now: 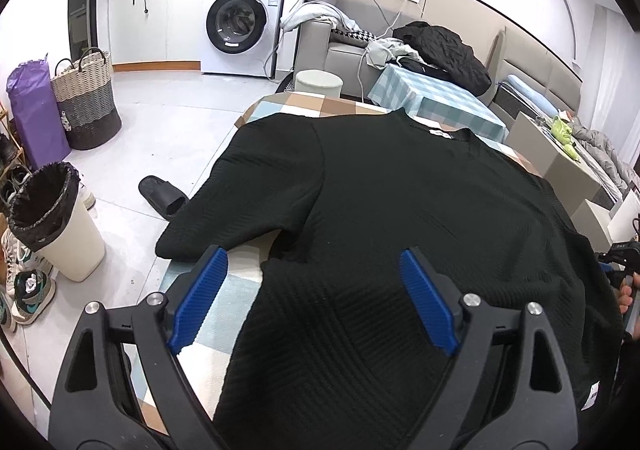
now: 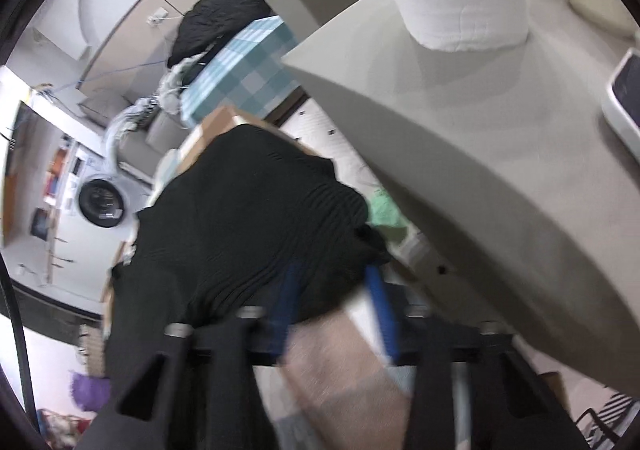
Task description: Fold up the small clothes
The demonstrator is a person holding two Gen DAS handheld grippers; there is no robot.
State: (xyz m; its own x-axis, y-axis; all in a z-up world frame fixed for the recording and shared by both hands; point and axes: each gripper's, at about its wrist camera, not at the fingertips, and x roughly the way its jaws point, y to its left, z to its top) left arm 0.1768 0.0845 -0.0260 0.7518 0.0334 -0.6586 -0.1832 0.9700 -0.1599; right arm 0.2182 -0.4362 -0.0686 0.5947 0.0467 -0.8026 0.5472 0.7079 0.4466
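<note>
A black ribbed short-sleeved shirt (image 1: 400,190) lies flat on a table under a checked cloth (image 1: 224,314), collar at the far end. My left gripper (image 1: 314,254) stands open just above it, one blue finger (image 1: 200,298) over the bare cloth below the left sleeve and the other over the shirt's body. In the blurred right wrist view, my right gripper (image 2: 332,282) has its blue fingers (image 2: 380,310) narrow, with a bunched edge of the shirt (image 2: 240,218) between them. That gripper and the hand holding it also show at the shirt's right edge (image 1: 620,262).
On the floor to the left are a lined waste bin (image 1: 60,226), a black slipper (image 1: 164,194), woven baskets (image 1: 86,98) and shoes. A washing machine (image 1: 236,30) stands at the back. A teal checked table (image 1: 432,98) and a sofa with clothes lie beyond. A grey ledge (image 2: 480,130) is close on the right.
</note>
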